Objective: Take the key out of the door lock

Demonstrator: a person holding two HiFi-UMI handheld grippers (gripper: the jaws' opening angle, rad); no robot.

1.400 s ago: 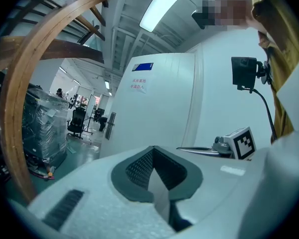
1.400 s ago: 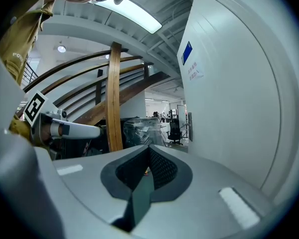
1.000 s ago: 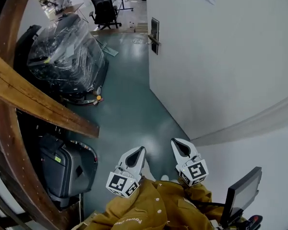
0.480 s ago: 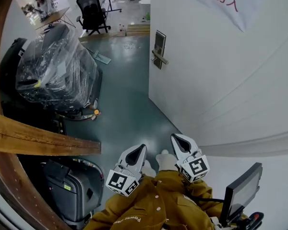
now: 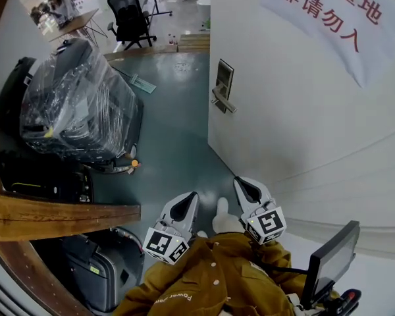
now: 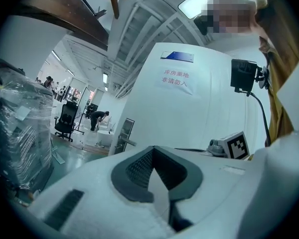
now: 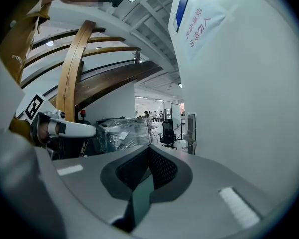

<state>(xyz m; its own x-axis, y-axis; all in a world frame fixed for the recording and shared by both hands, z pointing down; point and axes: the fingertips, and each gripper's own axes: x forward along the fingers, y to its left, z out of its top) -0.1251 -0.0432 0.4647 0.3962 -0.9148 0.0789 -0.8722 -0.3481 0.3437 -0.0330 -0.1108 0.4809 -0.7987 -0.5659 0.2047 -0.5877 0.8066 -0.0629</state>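
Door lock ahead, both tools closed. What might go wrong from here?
1. The key cannot be made out at the lock plate from here. The left tool and right tool are both shut and empty, so a late opening could knock it rather than grip it.
2. The lever handle juts out low on the plate; a tool may bump it.
3. The plastic-wrapped machine crowds the approach on the left.

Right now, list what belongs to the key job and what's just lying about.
For the job: door lock, door, left gripper, right gripper, both jaws shut. Key itself too small to tell.
Lying about: plastic-wrapped machine, office chair, suitcase.
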